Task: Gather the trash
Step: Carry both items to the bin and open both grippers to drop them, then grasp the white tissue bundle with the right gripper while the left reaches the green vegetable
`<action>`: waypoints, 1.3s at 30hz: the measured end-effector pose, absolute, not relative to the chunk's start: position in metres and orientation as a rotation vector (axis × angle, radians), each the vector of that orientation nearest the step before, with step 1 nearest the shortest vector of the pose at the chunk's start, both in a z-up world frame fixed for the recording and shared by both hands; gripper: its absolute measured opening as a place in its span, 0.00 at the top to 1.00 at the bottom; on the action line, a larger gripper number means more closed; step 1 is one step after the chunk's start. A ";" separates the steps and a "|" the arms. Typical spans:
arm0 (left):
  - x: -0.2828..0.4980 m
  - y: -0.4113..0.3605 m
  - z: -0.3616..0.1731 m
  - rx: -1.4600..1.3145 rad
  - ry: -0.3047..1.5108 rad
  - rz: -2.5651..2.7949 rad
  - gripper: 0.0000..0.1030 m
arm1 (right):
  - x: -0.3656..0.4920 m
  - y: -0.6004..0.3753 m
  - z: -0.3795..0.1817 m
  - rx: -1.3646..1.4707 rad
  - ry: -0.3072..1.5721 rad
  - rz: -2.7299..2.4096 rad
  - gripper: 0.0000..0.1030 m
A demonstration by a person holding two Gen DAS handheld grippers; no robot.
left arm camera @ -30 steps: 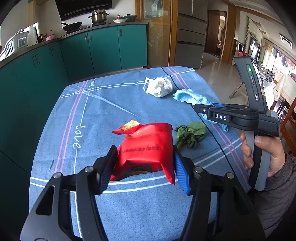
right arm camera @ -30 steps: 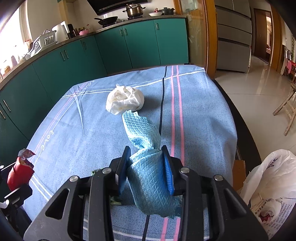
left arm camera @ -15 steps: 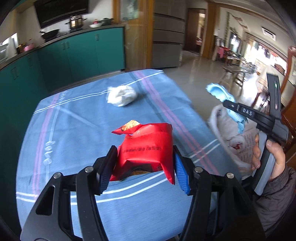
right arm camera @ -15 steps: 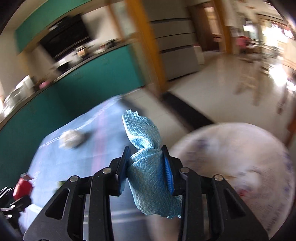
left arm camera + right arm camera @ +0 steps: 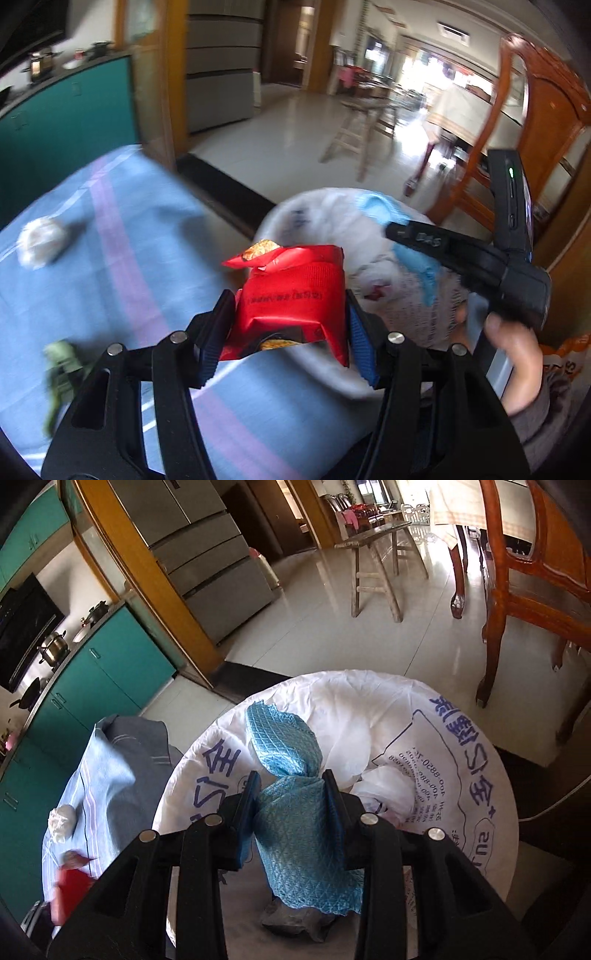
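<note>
Blue, limp cloth [image 5: 295, 805] hangs pinched at its waist in the right gripper [image 5: 291, 808] over the white bag [image 5: 461, 738], while the left gripper [image 5: 286, 332] clamps a light, crushable red packet [image 5: 291, 302] by its sides beside the bag.

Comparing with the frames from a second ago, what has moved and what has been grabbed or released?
Both grippers swung off the table toward the white trash bag. The right gripper carried the blue cloth from the tablecloth to above the bag's mouth. The left gripper brought the red snack packet to the table edge beside the bag. Nothing was released. The crumpled white paper and green scrap stayed put.
</note>
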State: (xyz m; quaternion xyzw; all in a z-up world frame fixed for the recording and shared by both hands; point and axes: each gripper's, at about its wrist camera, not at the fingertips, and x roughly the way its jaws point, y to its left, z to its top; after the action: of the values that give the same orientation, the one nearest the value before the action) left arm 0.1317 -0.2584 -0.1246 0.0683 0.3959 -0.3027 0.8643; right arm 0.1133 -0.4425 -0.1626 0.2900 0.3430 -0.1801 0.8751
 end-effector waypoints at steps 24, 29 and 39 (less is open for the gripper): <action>0.158 -0.110 -0.143 0.127 0.858 -0.196 0.14 | 0.136 -0.405 -0.146 0.572 0.699 -0.186 0.33; 0.166 -0.086 -0.157 0.054 0.919 -0.211 0.53 | 0.168 -0.338 -0.124 0.411 0.685 0.016 0.33; 0.148 -0.040 -0.150 0.021 0.897 -0.158 0.81 | 0.270 -0.182 -0.111 0.170 0.810 0.407 0.32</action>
State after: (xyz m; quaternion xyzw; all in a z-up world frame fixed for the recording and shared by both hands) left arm 0.1484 -0.0395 -0.1505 0.0103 0.4332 -0.0761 0.8980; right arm 0.2702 -0.1822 -0.1107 0.0820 0.3910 0.1962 0.8955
